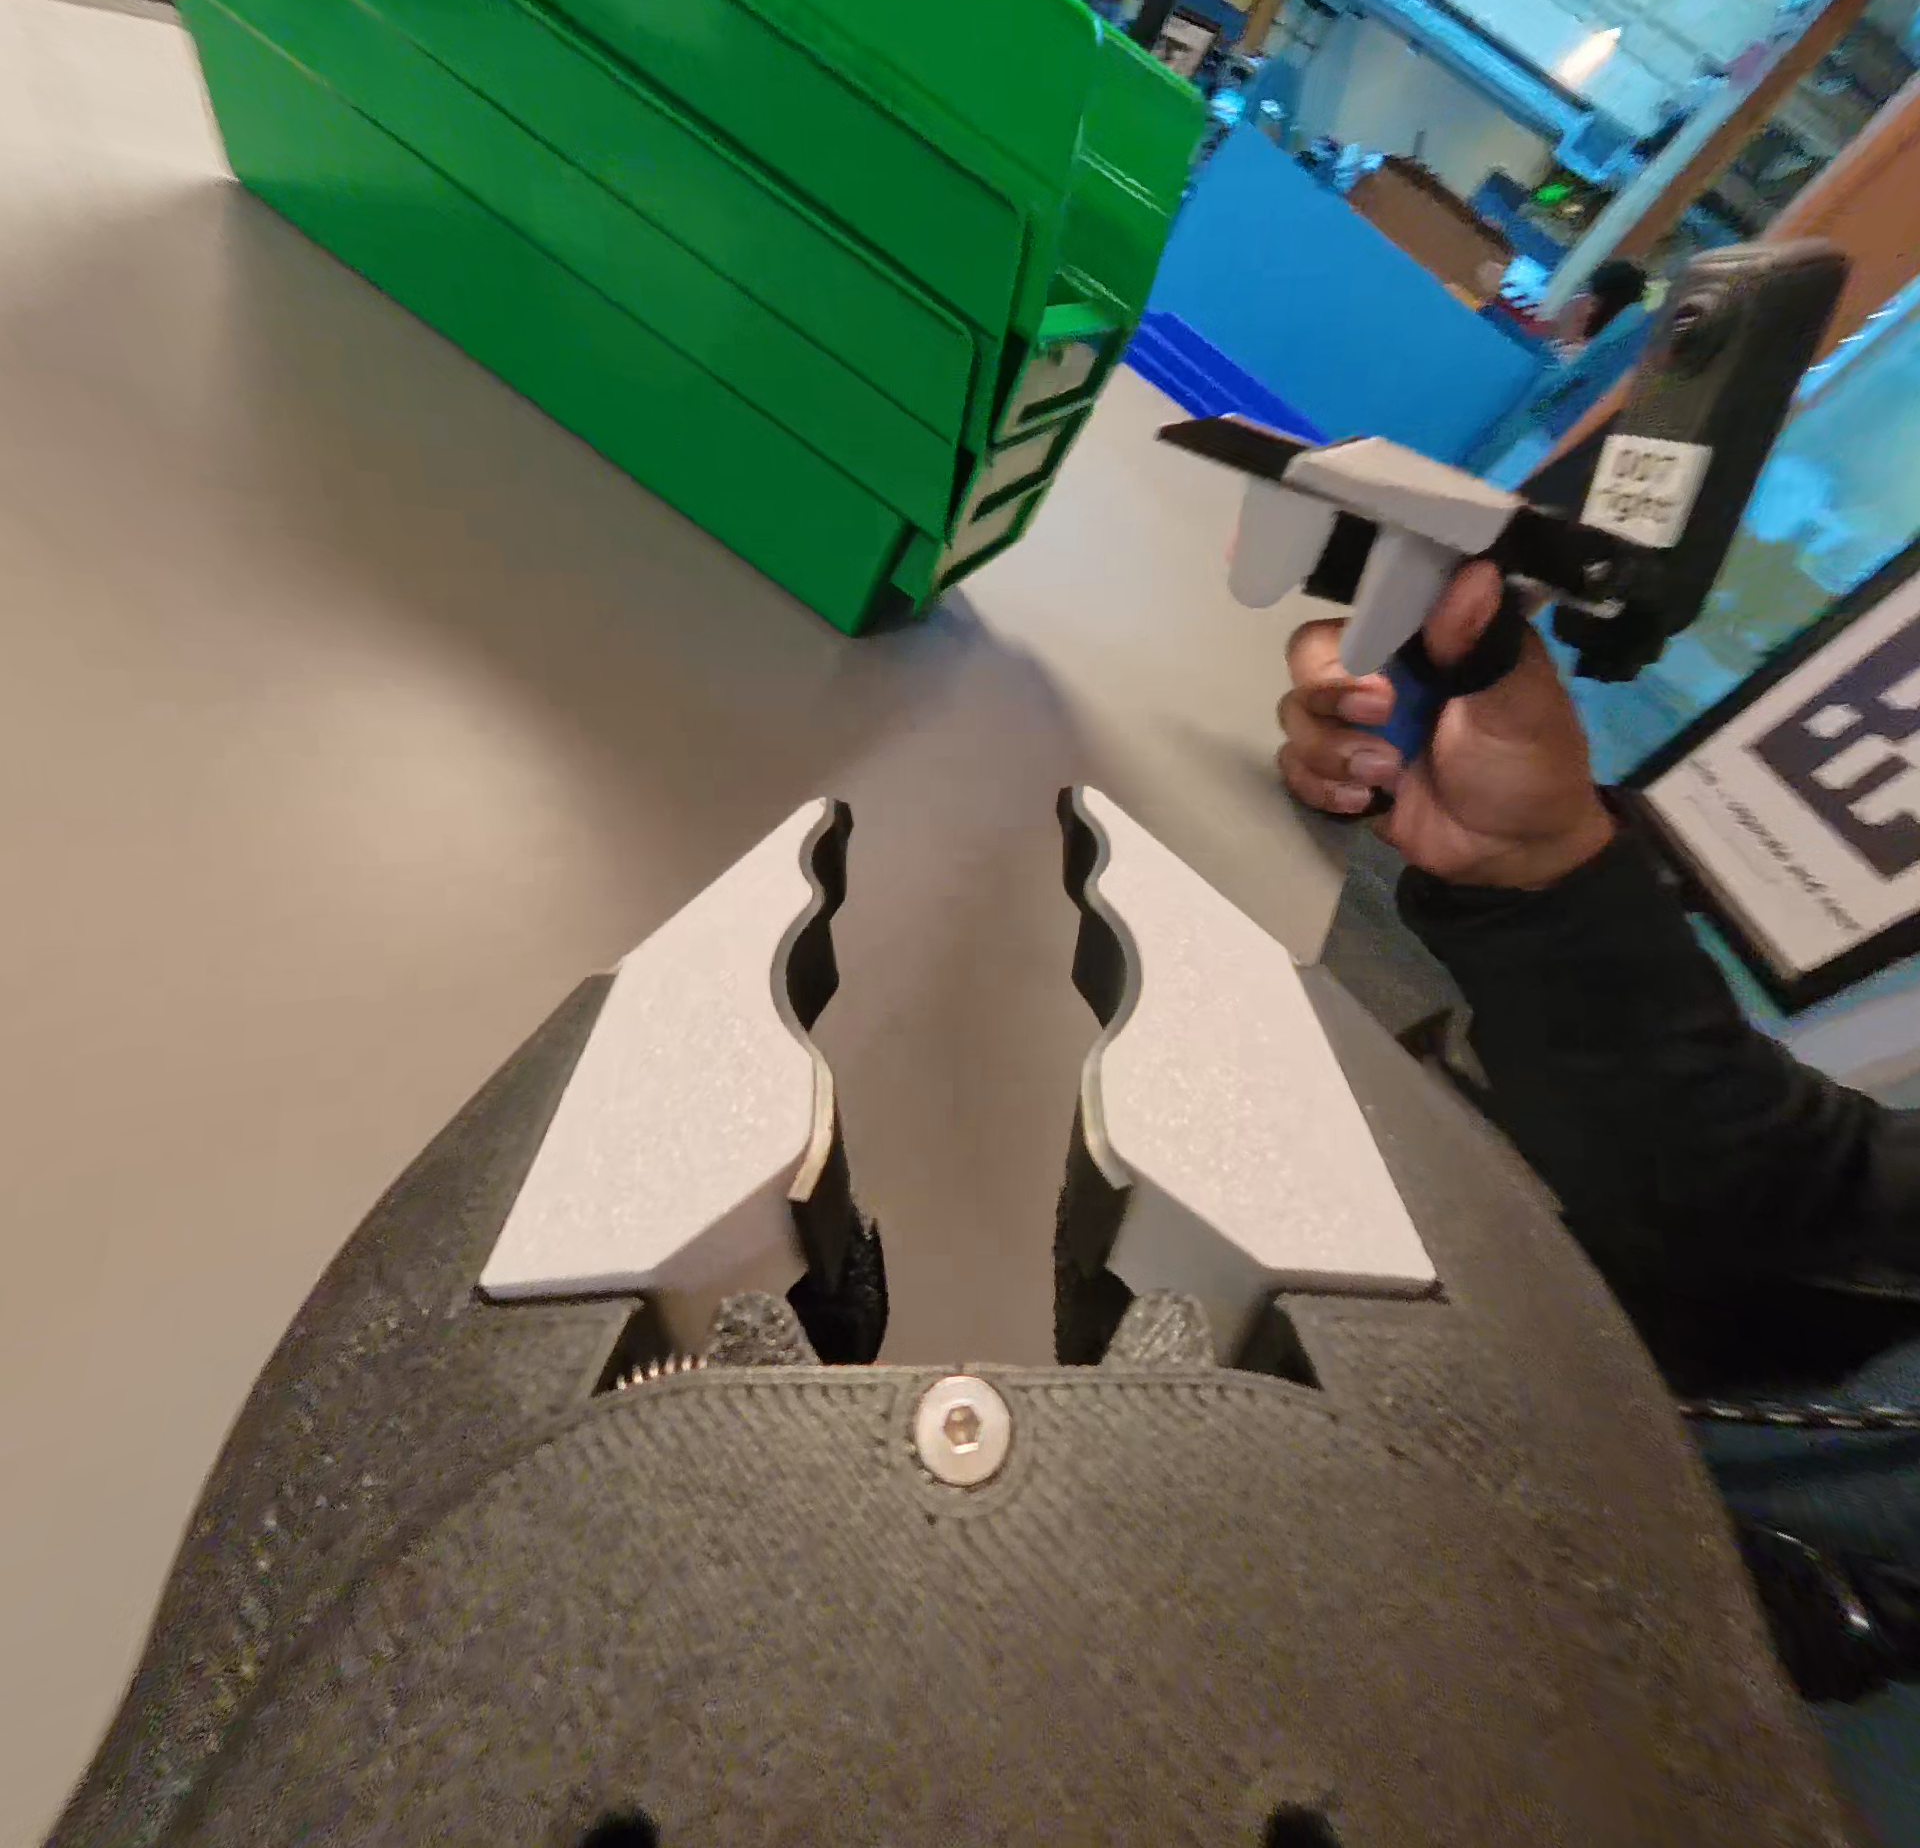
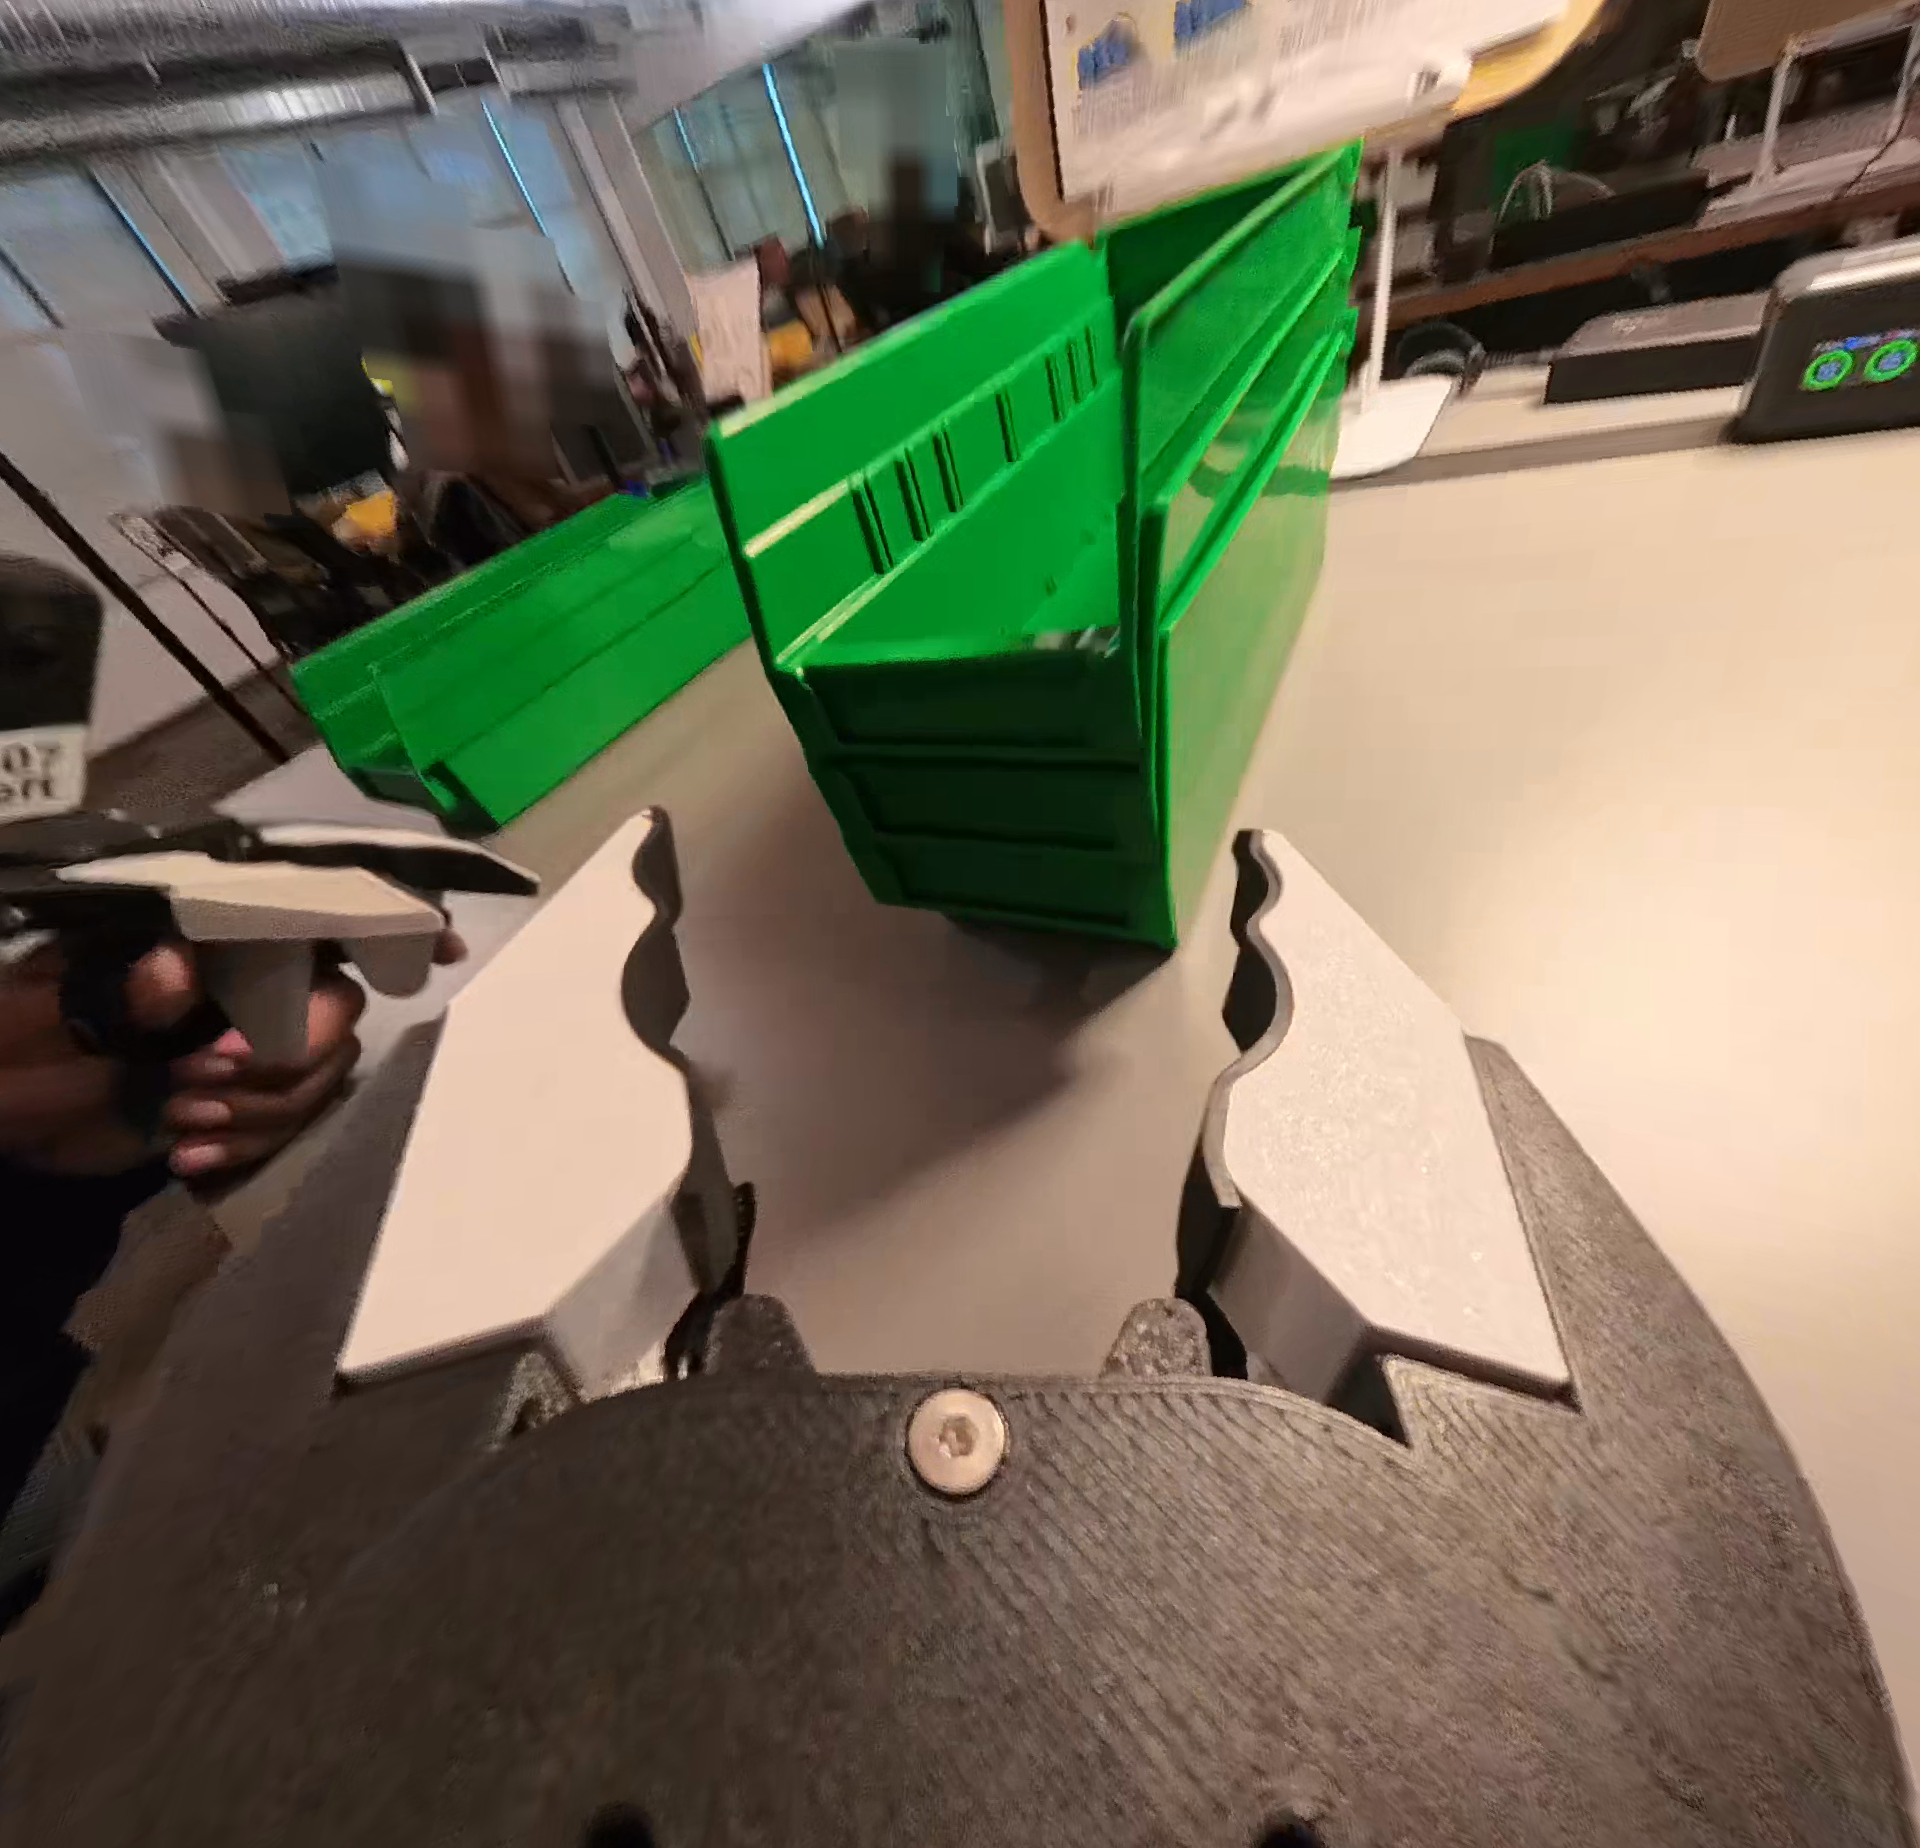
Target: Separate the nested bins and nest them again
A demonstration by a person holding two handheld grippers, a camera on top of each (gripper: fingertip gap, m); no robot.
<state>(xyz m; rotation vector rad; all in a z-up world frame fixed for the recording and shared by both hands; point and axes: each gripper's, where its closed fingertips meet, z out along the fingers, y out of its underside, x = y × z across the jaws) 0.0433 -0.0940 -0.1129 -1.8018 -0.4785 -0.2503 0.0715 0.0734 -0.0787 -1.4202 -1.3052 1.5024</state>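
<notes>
I judge separating not yet begun: the stack of nested green bins (image 2: 997,655) stands together; my right gripper (image 2: 956,863) gapes wide and bare, my left gripper (image 1: 951,832) narrower, also holding nothing.

Grey tabletop (image 2: 1558,759); large windows (image 2: 260,219) behind; cluttered workshop benches (image 2: 1662,240); dark floor (image 1: 1382,967).

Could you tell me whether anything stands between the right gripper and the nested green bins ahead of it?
Nothing visible does. Only bare table lies between the open, empty right gripper and the nested green bins. The second stack of green bins lies off to the left.
</notes>
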